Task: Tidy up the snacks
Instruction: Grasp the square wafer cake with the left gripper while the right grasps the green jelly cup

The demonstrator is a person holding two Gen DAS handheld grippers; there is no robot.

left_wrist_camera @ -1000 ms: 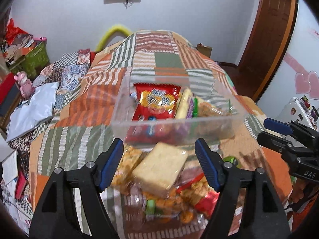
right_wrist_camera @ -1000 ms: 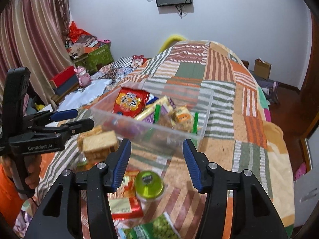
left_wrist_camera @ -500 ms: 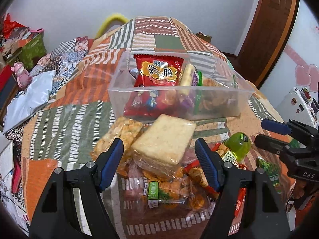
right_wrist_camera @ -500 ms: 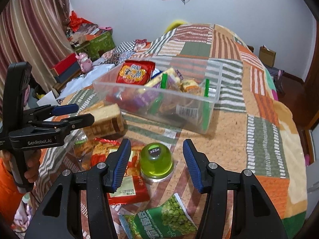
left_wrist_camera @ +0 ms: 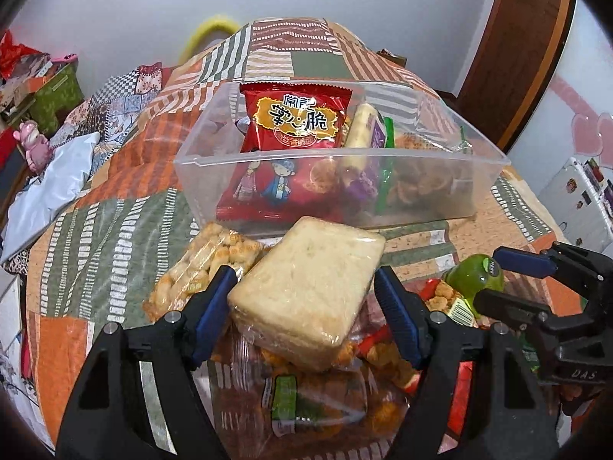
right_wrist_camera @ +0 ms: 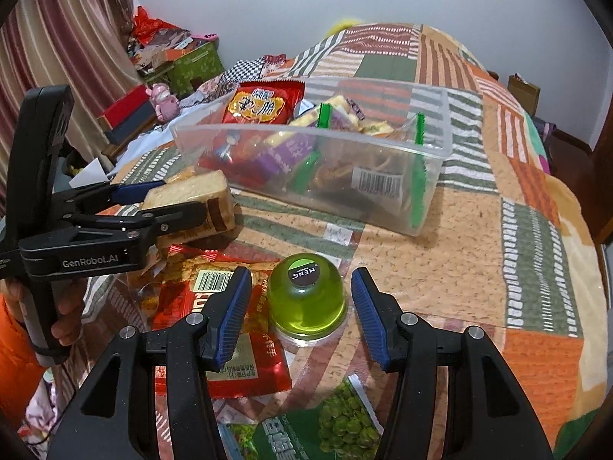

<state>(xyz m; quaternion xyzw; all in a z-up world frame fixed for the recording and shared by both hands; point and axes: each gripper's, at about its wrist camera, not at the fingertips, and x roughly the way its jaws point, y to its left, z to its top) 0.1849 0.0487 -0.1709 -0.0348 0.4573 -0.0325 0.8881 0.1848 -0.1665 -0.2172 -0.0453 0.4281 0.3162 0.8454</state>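
Snacks (left_wrist_camera: 306, 299) crowd quilt (left_wrist_camera: 115, 237) before bin (left_wrist_camera: 345, 153).

The bed's quilt (right_wrist_camera: 479, 176) is patchwork in orange, green and cream stripes. A clear bin (left_wrist_camera: 383, 153) holds a red packet (left_wrist_camera: 295, 119); the jelly cup (right_wrist_camera: 308, 299) is lime green, its cap seemingly black. Gripper pads (right_wrist_camera: 233, 314) are blue.

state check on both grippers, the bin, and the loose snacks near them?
left gripper: open, fingers either side of the wrapped bread
right gripper: open, fingers either side of the green jelly cup
wrapped bread: sealed, lying on other snack bags, outside the bin
green jelly cup: upside down on the bedspread
clear plastic bin: no lid, upright, partly filled with snacks
red snack bag: standing upright in the bin
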